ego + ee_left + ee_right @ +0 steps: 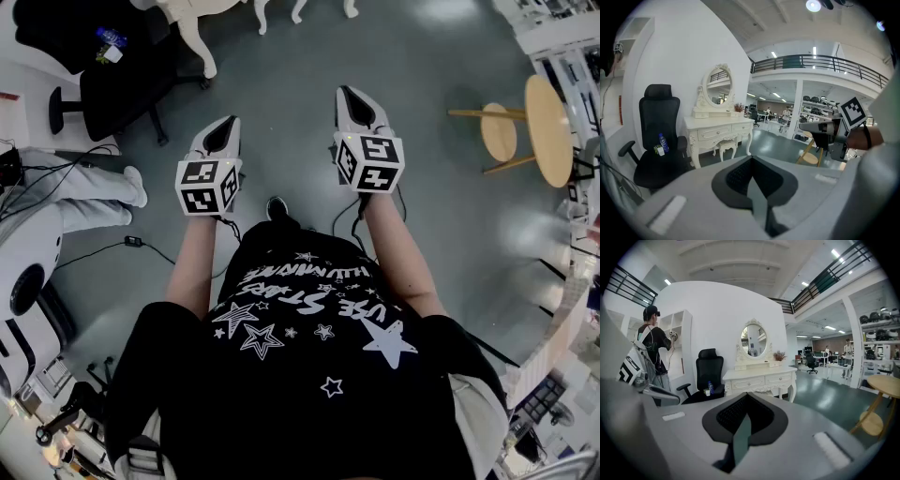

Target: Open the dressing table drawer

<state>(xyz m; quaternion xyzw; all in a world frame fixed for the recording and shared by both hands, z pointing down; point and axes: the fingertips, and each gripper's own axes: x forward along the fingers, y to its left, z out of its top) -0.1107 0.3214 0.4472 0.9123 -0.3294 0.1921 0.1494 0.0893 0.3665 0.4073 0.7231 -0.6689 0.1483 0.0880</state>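
The white dressing table (719, 133) with an oval mirror (718, 87) stands some way ahead against the white wall. Its two front drawers (715, 133) look closed. The right gripper view shows the table (759, 379) and its drawers (748, 383) too. In the head view only its white legs (195, 39) show, at the top edge. My left gripper (225, 129) and right gripper (349, 96) are held side by side over the grey floor, well short of the table. Both are shut with nothing between the jaws, as seen on the left gripper (751, 161) and the right gripper (746, 397).
A black office chair (112, 80) holding a bottle (661, 140) stands left of the table. A small white stool (726, 147) sits under it. A round wooden table (548, 127) and stool (499, 131) are at right. One person (652, 348) faces wall shelves; another's legs (84, 187) lie at left.
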